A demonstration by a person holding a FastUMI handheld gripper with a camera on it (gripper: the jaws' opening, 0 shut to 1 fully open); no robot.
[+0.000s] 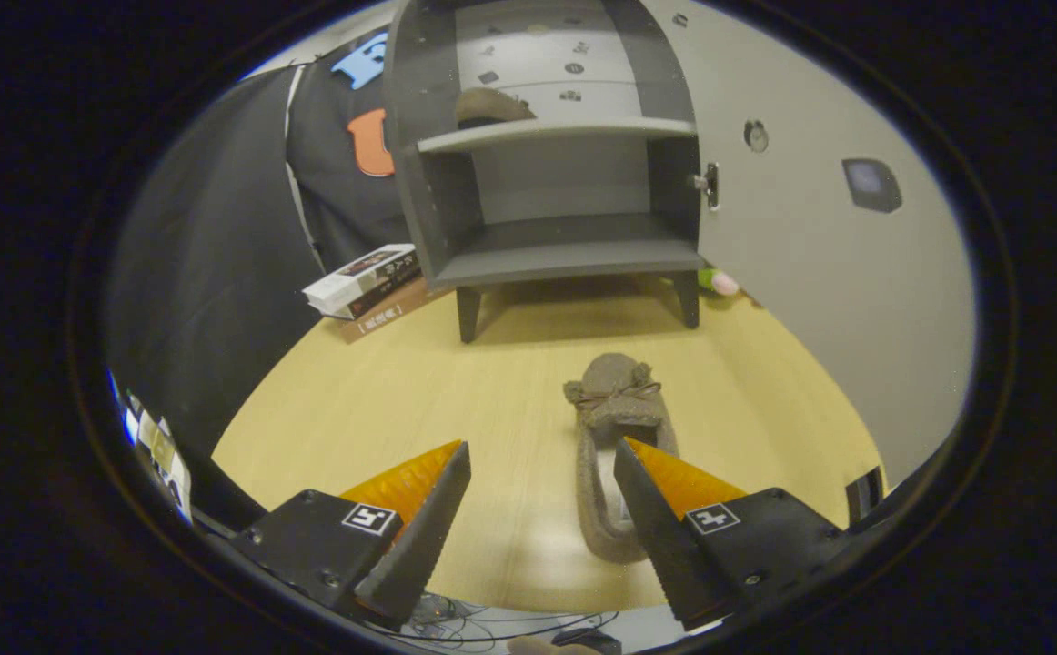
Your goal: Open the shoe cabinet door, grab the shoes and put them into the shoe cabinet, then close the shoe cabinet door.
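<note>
Pale wooden worktop (383,400) is carrying a grey two-shelf shoe cabinet (554,146), door (820,227) swung open, one brown slipper (490,106) lying on its upper shelf. Second brown fuzzy slipper (615,409) is lying before the cabinet, heel beside the right finger. Claw (542,450) is hanging released, gripping nothing.

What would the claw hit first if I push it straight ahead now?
Probably the slipper on the table: the open claw has one finger at its opening. Beyond it stands the open cabinet. Depth is unclear.

Grey shoe cabinet (547,259), brown slipper (615,409), pale wooden table (383,391)
</note>
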